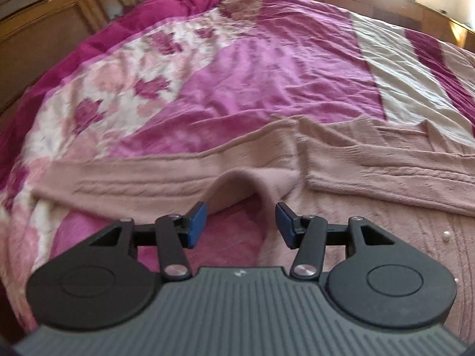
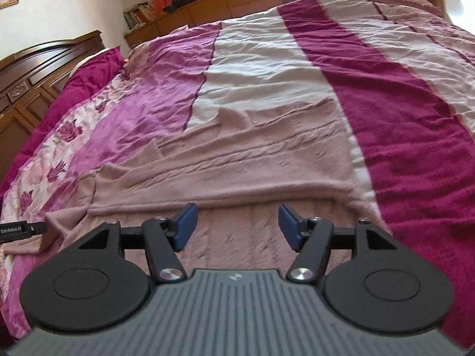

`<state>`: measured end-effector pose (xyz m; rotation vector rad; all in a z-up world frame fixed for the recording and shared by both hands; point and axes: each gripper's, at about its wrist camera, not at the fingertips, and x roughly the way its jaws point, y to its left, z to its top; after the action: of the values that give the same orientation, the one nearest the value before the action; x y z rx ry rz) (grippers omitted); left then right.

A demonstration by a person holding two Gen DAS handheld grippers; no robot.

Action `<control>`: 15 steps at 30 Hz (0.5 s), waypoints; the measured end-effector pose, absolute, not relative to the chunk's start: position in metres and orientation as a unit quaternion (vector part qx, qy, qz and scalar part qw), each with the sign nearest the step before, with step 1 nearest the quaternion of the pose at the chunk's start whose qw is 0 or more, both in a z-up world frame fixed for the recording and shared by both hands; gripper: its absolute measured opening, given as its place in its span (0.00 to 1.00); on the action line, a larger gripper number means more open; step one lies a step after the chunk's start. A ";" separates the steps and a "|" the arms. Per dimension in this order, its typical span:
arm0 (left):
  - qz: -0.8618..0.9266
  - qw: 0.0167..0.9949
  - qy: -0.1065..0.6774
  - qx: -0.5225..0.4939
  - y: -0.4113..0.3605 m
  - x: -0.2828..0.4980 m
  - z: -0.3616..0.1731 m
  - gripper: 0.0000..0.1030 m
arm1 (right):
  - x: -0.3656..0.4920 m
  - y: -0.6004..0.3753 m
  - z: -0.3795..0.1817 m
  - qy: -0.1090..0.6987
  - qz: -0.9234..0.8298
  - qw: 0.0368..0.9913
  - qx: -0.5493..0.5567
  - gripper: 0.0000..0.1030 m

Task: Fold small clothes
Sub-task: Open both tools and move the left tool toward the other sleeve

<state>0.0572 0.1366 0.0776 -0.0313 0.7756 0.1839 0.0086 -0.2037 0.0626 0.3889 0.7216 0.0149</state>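
Dusty-pink knitted sweater (image 1: 371, 160) lies folded mid-frame on the magenta bedspread (image 1: 267, 74); left gripper (image 1: 240, 222) and right gripper (image 2: 237, 225) both gape, empty.

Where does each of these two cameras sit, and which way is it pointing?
Left wrist view: on the left gripper, looking forward and down its open blue-padded fingers at a dusty-pink cable-knit sweater on the magenta-and-cream bedspread.
Right wrist view: on the right gripper, jaws open, facing the same sweater; a black tip of the left gripper shows at the left edge.
Both share sweater, bedspread and wooden cabinets.
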 end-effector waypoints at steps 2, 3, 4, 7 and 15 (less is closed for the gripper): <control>0.102 0.919 0.380 -0.028 0.149 0.048 0.076 0.52 | 0.007 -0.196 0.061 0.361 0.011 0.913 0.191 0.66; 0.109 0.917 0.382 -0.035 0.155 0.044 0.075 0.52 | 0.008 -0.192 0.059 0.367 0.013 0.911 0.190 0.67; 0.115 0.916 0.383 -0.042 0.161 0.040 0.074 0.52 | 0.007 -0.187 0.058 0.372 0.015 0.909 0.187 0.67; 0.127 0.911 0.388 -0.057 0.176 0.031 0.070 0.52 | 0.007 -0.178 0.053 0.385 0.020 0.905 0.180 0.67; 0.154 0.904 0.389 -0.081 0.203 0.023 0.064 0.52 | 0.002 -0.161 0.050 0.397 0.025 0.902 0.167 0.67</control>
<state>0.0225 0.2026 0.0640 -0.1675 0.8047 0.3184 0.0019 -0.1612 0.0502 0.3443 0.8208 0.0522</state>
